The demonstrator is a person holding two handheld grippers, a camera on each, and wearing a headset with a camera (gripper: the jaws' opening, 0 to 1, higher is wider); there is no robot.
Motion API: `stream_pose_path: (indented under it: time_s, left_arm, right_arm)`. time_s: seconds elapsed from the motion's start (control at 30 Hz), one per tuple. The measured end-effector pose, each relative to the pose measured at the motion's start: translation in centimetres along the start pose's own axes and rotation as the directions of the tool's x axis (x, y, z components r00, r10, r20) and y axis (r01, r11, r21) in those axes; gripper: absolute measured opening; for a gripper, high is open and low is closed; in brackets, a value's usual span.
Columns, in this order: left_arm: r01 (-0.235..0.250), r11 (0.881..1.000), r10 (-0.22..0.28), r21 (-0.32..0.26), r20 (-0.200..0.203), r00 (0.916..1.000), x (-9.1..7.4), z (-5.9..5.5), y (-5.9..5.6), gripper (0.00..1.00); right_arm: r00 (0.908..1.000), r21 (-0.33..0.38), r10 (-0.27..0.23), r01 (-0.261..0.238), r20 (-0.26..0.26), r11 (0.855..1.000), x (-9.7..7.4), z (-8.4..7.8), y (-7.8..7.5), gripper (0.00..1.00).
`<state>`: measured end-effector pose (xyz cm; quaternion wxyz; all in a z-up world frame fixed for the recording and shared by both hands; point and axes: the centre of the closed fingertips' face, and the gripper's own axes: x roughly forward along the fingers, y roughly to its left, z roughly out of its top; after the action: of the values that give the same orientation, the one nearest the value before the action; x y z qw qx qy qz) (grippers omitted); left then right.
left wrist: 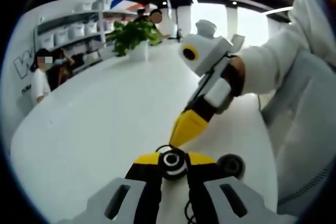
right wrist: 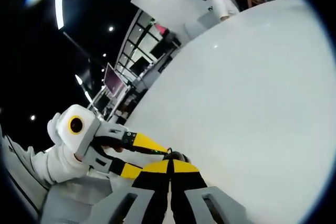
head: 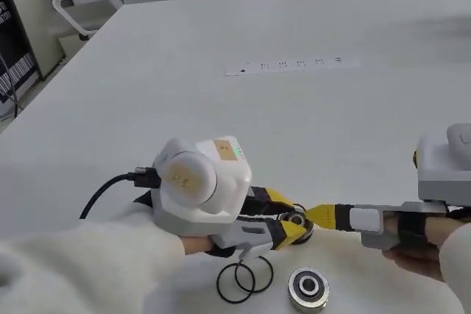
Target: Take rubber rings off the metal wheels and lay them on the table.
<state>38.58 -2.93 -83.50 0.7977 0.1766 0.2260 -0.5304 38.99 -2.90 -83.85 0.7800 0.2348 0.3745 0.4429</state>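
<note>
Metal wheel (left wrist: pixel 171 162) sits clamped in my left claw (left wrist: pixel 173 159). My right claw (right wrist: pixel 169 167), jaws together, touches its rim. Two rubber rings (head: pixel 244 279) lie on the worktop (head: pixel 221 108) beside a second wheel (head: pixel 307 287).

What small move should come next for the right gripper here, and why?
Probably draw the right gripper back from the metal wheel to peel the rubber ring off. The left gripper clamps the wheel, the right gripper's shut tips seem to pinch the ring at its rim, and two freed rings lie on the table.
</note>
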Motion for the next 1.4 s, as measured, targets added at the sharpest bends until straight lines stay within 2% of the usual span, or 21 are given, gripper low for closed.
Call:
stream_pose_path:
  time_s: [0.1,0.33,0.47,0.73,1.0,1.17,1.23,1.3,1.4]
  left_arm:
    - [0.005,1.0,-0.005,0.004,0.0,1.0,-0.3,0.5,-0.2,0.24]
    - [0.009,1.0,-0.01,0.022,0.04,0.9992,-1.6,2.4,-0.5,0.31]
    - [0.003,1.0,-0.005,0.027,0.057,0.9984,-2.6,3.1,-0.6,0.4]
    - [-0.034,0.999,0.033,0.005,0.118,0.9925,-5.5,4.4,-0.1,0.51]
    - [-0.051,0.999,0.05,-0.002,0.192,0.9802,-9.4,5.5,-0.2,0.67]
    - [-0.072,0.997,0.07,0.001,0.216,0.9738,-11.9,5.5,-0.4,0.73]
    - [-0.081,0.997,0.079,0.005,0.208,0.9749,-12.6,5.2,-0.5,0.77]
    - [-0.124,0.992,0.114,0.037,0.199,0.9733,-13.5,4.9,-0.2,0.83]
    - [-0.139,0.99,0.132,0.02,0.207,0.9694,-14.9,4.7,-0.3,0.86]
  right_arm:
    - [0.9999,-0.004,-0.005,0.005,0.011,1.0,-0.5,0.4,0.2,0.0]
    - [0.9984,-0.012,-0.016,0.016,0.054,1.0,-1.6,1.8,1.0,0.0]
    - [0.9969,-0.021,-0.007,0.008,0.078,1.0,-2.2,2.6,1.7,0.0]
    - [0.9939,-0.045,0.007,-0.002,0.11,0.999,-3.0,3.7,3.2,0.0]
    - [0.9915,-0.081,0.032,-0.022,0.126,0.996,-3.5,4.5,5.1,0.0]
    - [0.992,-0.106,0.049,-0.036,0.116,0.994,-3.4,4.5,6.2,0.0]
    - [0.9924,-0.111,0.054,-0.041,0.111,0.993,-3.3,4.4,6.5,0.0]
    - [0.9931,-0.121,0.059,-0.047,0.101,0.992,-3.2,4.3,6.8,0.0]
    - [0.9941,-0.132,0.066,-0.055,0.086,0.99,-3.0,4.0,7.2,0.0]
